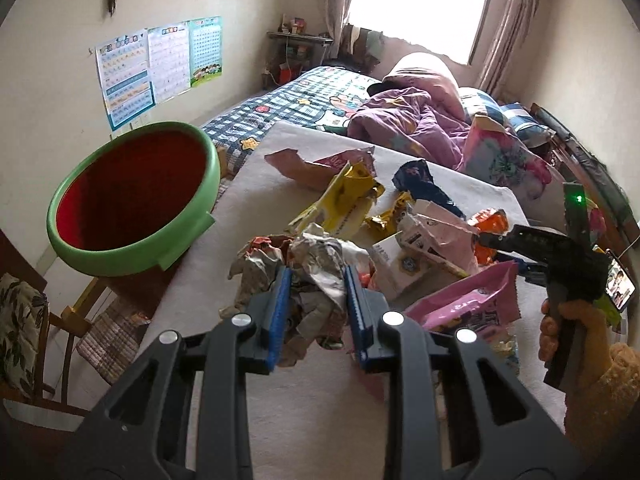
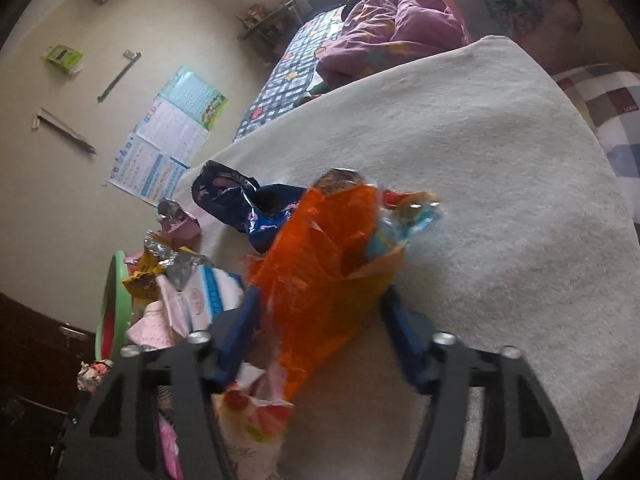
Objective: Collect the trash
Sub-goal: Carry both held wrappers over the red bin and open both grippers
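Observation:
A pile of trash lies on a white cloth-covered table [image 1: 304, 392]: a yellow wrapper [image 1: 344, 200], a dark blue wrapper [image 1: 420, 184], a white carton [image 1: 404, 264] and a pink bag [image 1: 468, 304]. My left gripper [image 1: 316, 280] is shut on a crumpled grey paper wad [image 1: 320, 268] at the near edge of the pile. My right gripper [image 2: 320, 304] has its jaws wide around an orange snack bag [image 2: 324, 264] without pressing it; it also shows in the left wrist view [image 1: 496, 242] beside the orange bag [image 1: 490, 224]. A green bin with a red inside [image 1: 132, 196] stands left of the table.
A bed [image 1: 304, 96] with a checked cover and a purple quilt [image 1: 404, 120] lies behind the table. A wooden chair [image 1: 48, 320] with cushions stands at the lower left. Posters [image 1: 156, 64] hang on the left wall. The right half of the cloth [image 2: 500, 200] is bare.

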A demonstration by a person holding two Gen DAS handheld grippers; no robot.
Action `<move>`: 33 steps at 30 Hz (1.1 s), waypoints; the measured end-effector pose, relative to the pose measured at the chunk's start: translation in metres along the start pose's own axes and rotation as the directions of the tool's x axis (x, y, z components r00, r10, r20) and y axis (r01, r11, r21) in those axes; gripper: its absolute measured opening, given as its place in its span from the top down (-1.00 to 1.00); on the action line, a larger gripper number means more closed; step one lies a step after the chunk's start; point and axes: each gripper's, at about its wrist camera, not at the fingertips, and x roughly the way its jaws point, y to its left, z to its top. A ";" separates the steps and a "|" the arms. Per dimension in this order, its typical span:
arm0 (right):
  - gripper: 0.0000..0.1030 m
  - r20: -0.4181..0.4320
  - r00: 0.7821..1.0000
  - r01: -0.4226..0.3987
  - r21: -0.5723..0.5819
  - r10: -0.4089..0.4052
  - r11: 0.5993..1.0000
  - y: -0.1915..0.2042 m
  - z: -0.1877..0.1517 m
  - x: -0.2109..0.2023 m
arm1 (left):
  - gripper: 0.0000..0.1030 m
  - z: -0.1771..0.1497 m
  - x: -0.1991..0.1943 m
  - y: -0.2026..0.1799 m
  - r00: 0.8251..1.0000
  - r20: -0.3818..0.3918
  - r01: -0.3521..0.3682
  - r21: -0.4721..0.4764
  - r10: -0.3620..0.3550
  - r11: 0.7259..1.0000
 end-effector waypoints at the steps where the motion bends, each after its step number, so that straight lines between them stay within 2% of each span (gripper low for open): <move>1: 0.17 0.003 1.000 -0.009 0.005 0.009 1.000 0.000 -0.001 -0.002 | 0.48 0.001 0.000 0.002 1.000 -0.001 0.000 -0.005 0.000 1.000; 7: 0.19 0.112 0.994 -0.011 -0.046 0.016 0.999 0.012 -0.004 -0.034 | 0.48 0.002 -0.007 0.011 1.000 0.019 -0.015 -0.013 0.015 1.000; 12: 0.19 0.214 0.976 -0.018 -0.092 0.038 0.996 0.035 -0.002 -0.071 | 0.48 0.002 -0.011 0.021 0.999 0.030 -0.024 -0.024 0.025 0.999; 16: 0.19 0.275 0.959 -0.031 -0.139 0.069 0.990 0.065 -0.010 -0.095 | 0.48 0.004 -0.017 0.033 0.998 0.049 -0.034 -0.029 0.035 0.999; 20: 0.19 0.294 0.951 -0.036 -0.207 0.097 0.978 0.107 -0.018 -0.101 | 0.48 0.009 -0.016 0.052 0.997 0.062 -0.038 -0.043 0.041 0.998; 26: 0.19 0.269 0.953 -0.066 -0.262 0.139 0.963 0.174 -0.028 -0.075 | 0.48 0.029 -0.020 0.107 0.990 0.117 -0.069 -0.064 0.076 0.996; 29: 0.19 0.224 0.964 -0.068 -0.312 0.143 0.948 0.223 -0.035 -0.040 | 0.48 0.043 -0.017 0.142 0.988 0.127 -0.080 -0.080 0.090 0.994; 33: 0.19 0.165 0.979 -0.052 -0.373 0.122 0.926 0.277 -0.046 0.013 | 0.48 0.059 0.002 0.189 0.991 0.095 -0.087 -0.097 0.097 0.991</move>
